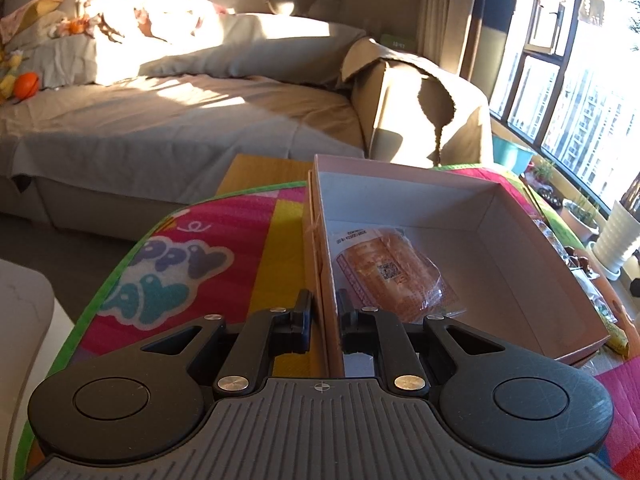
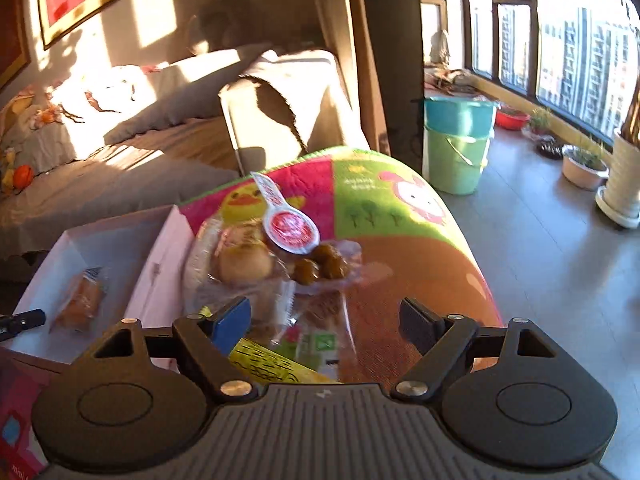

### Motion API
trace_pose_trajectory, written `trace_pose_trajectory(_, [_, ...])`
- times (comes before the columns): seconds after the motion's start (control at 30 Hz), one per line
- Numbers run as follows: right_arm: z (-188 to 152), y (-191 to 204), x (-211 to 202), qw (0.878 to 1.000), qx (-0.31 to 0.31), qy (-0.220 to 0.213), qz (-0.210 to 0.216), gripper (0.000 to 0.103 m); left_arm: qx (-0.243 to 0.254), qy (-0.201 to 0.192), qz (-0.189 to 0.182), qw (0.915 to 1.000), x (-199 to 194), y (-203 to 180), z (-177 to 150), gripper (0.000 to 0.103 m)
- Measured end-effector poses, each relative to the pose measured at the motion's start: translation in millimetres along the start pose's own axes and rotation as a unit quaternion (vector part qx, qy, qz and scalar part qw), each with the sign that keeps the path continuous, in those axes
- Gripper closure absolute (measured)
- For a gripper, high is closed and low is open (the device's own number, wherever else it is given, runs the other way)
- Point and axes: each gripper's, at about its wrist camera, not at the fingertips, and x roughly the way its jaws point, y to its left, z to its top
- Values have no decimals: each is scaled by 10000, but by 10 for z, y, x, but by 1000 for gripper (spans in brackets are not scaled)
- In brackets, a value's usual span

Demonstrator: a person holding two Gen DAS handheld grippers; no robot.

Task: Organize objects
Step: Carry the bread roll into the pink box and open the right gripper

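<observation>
Beside the box (image 2: 160, 264), snack packets (image 2: 276, 256), sofa (image 2: 168, 136) behind

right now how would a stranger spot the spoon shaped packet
Find the open pink box on the colourful mat. Just right of it lies a pile of clear snack bags; the packet rests on top, white, spoon shaped, with a round red label, unlike the see-through bags.

Right gripper (image 2: 326, 316) jaws apart over snack packets (image 2: 276, 256) beside box (image 2: 160, 256)
</observation>
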Motion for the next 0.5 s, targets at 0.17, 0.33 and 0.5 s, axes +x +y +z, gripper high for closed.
trace_pose_trajectory(0.17, [-196, -68, 172, 9970, 492, 371, 464, 21, 25, 5, 15, 10000, -5, -15, -1, 88])
trace_pose_trajectory(0.33, [-414, 135, 14, 9941, 291, 625, 836, 21, 18, 4, 17, 10000, -7, -17, -3, 88])
trace_pose_trajectory(0.5, [-588, 406, -231, 9847, -166, 902, 1484, 21, -21, 0, -8, 10000, -14, -6, -8, 88])
